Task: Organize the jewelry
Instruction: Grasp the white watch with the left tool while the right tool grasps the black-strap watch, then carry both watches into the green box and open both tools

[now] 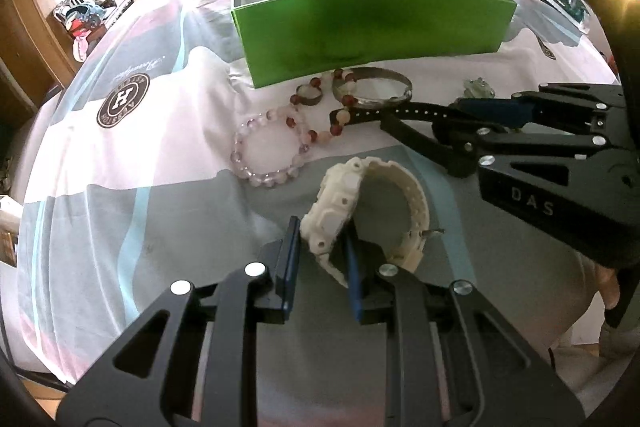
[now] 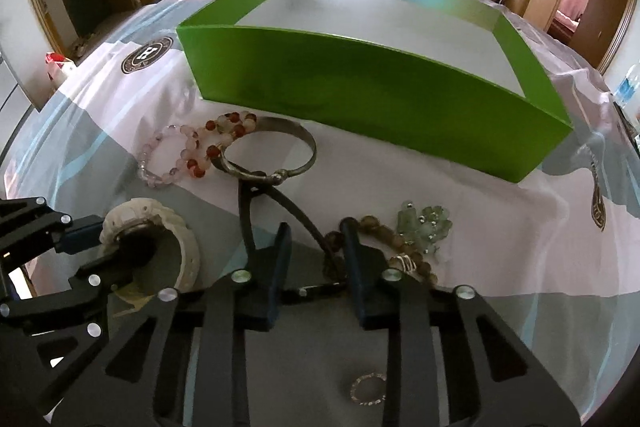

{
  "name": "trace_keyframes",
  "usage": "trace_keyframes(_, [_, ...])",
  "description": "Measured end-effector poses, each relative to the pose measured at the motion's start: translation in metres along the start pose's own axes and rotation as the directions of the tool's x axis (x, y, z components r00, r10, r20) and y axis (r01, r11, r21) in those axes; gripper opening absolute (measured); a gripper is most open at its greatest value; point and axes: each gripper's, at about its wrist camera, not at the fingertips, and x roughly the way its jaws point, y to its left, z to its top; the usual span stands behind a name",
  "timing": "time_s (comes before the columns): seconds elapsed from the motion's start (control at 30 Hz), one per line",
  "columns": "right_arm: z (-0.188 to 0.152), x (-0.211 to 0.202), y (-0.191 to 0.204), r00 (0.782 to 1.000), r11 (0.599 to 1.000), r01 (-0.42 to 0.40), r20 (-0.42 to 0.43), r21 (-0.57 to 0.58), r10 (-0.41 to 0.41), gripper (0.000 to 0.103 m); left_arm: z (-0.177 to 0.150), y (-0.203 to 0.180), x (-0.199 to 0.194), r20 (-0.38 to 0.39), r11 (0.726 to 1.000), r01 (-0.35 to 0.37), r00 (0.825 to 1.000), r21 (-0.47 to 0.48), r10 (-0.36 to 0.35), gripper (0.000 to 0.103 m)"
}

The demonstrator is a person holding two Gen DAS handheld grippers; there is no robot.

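Left tongs: your left tongs (image 1: 324, 255) sat at the bottom centre of the left wrist view, their blue pads either side of the white watch (image 1: 360, 211); whether they pressed it, you could not tell from either view.
White watch: it stood on edge on the grey band of the worktop (image 1: 120, 187), strap looped, low in the frame.
Right tongs: your right tongs (image 2: 316, 259) were parted at the lower centre of the right wrist view, straddling the black watch strap (image 2: 280, 211) without gripping it.
Green box (image 2: 360, 95): open-topped, across the upper middle, inside bare and white.
Silver bangle (image 2: 272, 155): it lay flat just below the box, touching the red-and-white bead bracelet (image 2: 212, 147).
Pink bead bracelet (image 2: 160, 159): left of centre.
Brown bead bracelet (image 2: 400, 251) and pale green stones (image 2: 424, 227): right of your right tongs.
Small ring (image 2: 367, 389): bottom centre.
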Motion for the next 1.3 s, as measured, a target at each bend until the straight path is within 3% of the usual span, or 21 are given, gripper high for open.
trace_keyframes(0.17, [-0.002, 0.000, -0.004, 1.000, 1.000, -0.012, 0.007, 0.005, 0.012, 0.015, -0.006, 0.004, -0.003, 0.008, 1.000, 0.007, 1.000, -0.011, -0.007, 0.021])
trace_keyframes(0.2, [-0.003, -0.002, -0.005, 1.000, 1.000, -0.013, 0.016, 0.010, 0.013, 0.004, -0.006, 0.004, -0.005, 0.013, 1.000, 0.007, 1.000, -0.016, -0.007, 0.021])
trace_keyframes(0.23, [-0.003, -0.006, -0.006, 0.999, 1.000, -0.025, 0.025, 0.017, 0.024, 0.003, -0.006, 0.005, -0.007, 0.023, 1.000, 0.008, 1.000, -0.020, -0.008, 0.021])
trace_keyframes(0.6, [0.001, -0.066, -0.032, 0.982, 0.996, 0.004, 0.187, 0.087, -0.020, 0.002, 0.018, 0.018, -0.050, 0.153, 0.997, -0.004, 0.988, -0.083, 0.017, 0.021])
trace_keyframes(0.9, [0.020, -0.089, -0.055, 0.946, 0.990, 0.041, 0.315, 0.132, -0.081, 0.002, 0.058, 0.013, -0.078, 0.297, 0.995, -0.019, 0.954, -0.096, 0.047, 0.021])
trace_keyframes(0.97, [0.026, -0.092, -0.059, 0.934, 0.988, 0.058, 0.341, 0.144, -0.104, 0.002, 0.073, 0.011, -0.076, 0.329, 0.995, -0.006, 0.944, -0.102, 0.039, 0.021])
trace_keyframes(1.1, [0.040, -0.095, -0.064, 0.913, 0.987, 0.082, 0.387, 0.141, -0.131, 0.002, 0.101, 0.006, -0.062, 0.337, 0.996, 0.018, 0.941, -0.091, 0.014, 0.021])
trace_keyframes(1.23, [0.061, -0.083, -0.073, 0.887, 0.981, 0.106, 0.430, 0.163, -0.167, 0.002, 0.137, 0.006, -0.042, 0.360, 0.993, 0.005, 0.932, -0.114, 0.037, 0.021])
trace_keyframes(1.3, [0.073, -0.067, -0.077, 0.890, 0.978, 0.120, 0.419, 0.168, -0.181, 0.002, 0.155, 0.010, -0.025, 0.345, 0.991, 0.002, 0.938, -0.137, 0.045, 0.021])
